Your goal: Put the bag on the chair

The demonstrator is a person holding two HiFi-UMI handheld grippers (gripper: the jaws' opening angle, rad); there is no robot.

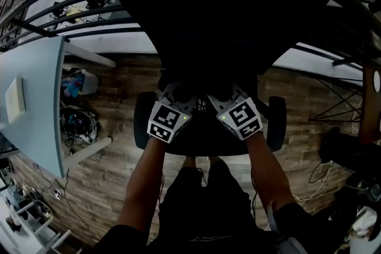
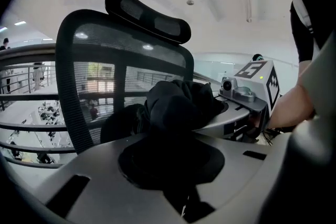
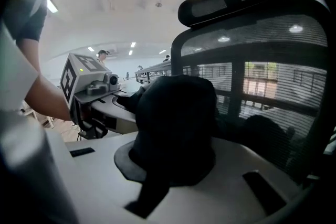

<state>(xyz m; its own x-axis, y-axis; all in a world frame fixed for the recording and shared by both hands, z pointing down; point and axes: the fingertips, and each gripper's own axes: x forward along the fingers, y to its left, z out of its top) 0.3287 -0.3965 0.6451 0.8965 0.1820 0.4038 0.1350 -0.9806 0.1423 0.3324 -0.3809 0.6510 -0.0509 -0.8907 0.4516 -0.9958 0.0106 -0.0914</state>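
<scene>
Black soft fabric bag (image 2: 176,113) bunched hard against the jaws. Left gripper (image 2: 173,165) and right gripper (image 3: 168,165) each pinch a fold. Bag sits just ahead of both, before the black mesh-backed office chair (image 2: 79,71). Best: lower level, seat bears weight, then release together.

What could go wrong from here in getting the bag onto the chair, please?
The left claw and right claw each pinch only a bunch of bag fabric, so it may slip. Both hang near the seat's front edge, so the bag, let go here, might slide off. The armrests flank the claws and could snag it.
</scene>
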